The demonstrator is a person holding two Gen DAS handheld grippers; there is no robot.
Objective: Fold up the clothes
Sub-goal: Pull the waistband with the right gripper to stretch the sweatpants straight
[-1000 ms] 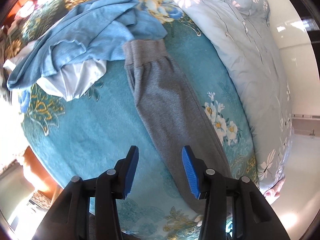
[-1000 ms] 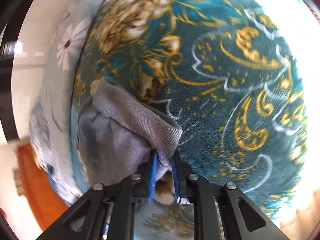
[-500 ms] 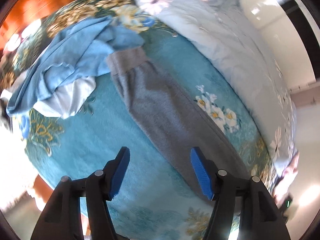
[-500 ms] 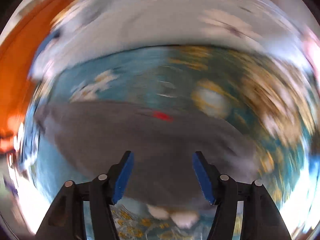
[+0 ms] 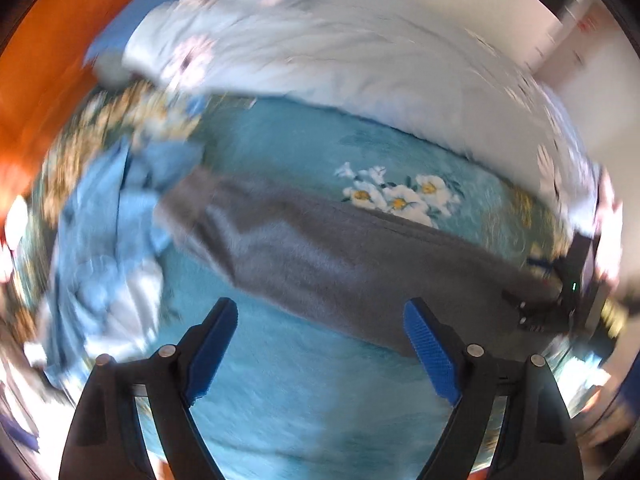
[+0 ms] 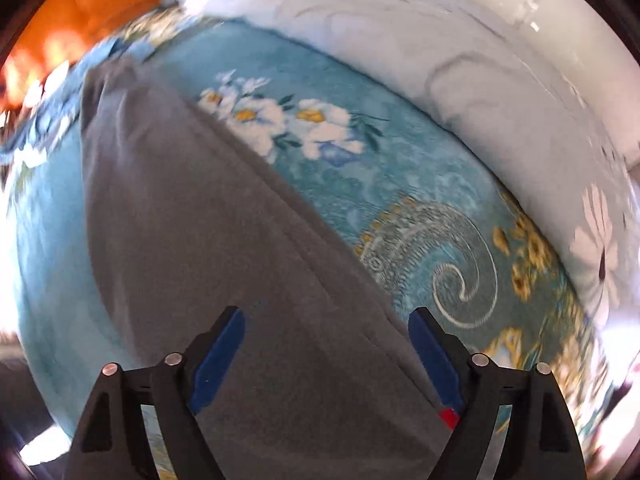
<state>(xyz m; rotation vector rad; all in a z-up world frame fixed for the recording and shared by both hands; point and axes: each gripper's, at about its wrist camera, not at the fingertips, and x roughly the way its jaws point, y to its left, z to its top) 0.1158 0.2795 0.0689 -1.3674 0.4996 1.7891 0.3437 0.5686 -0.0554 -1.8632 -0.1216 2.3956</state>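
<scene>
Grey trousers (image 5: pixel 344 264) lie flat and folded lengthwise on the teal flowered bedspread (image 5: pixel 280 392). My left gripper (image 5: pixel 320 352) hovers over their near edge, jaws wide and still opening, nothing between the blue pads (image 5: pixel 430 354). The other gripper shows at the right edge of this view, over the trousers' far end. In the right wrist view the grey trousers (image 6: pixel 224 248) run from upper left down under my right gripper (image 6: pixel 324 356), whose jaws are also opening with nothing pinched. A small red tag (image 6: pixel 448 415) shows by the right finger.
A crumpled light blue garment (image 5: pixel 104 240) with white fabric lies at the trousers' left end. A pale flowered quilt (image 5: pixel 340 56) is bunched along the far side of the bed (image 6: pixel 500 80). An orange-brown wooden headboard (image 5: pixel 36 80) stands at the upper left.
The right gripper let go of the trousers' cuff, opened wide, rolled round and swept along the trousers. The left gripper opened wider and rolled, so the trousers now lie across its view.
</scene>
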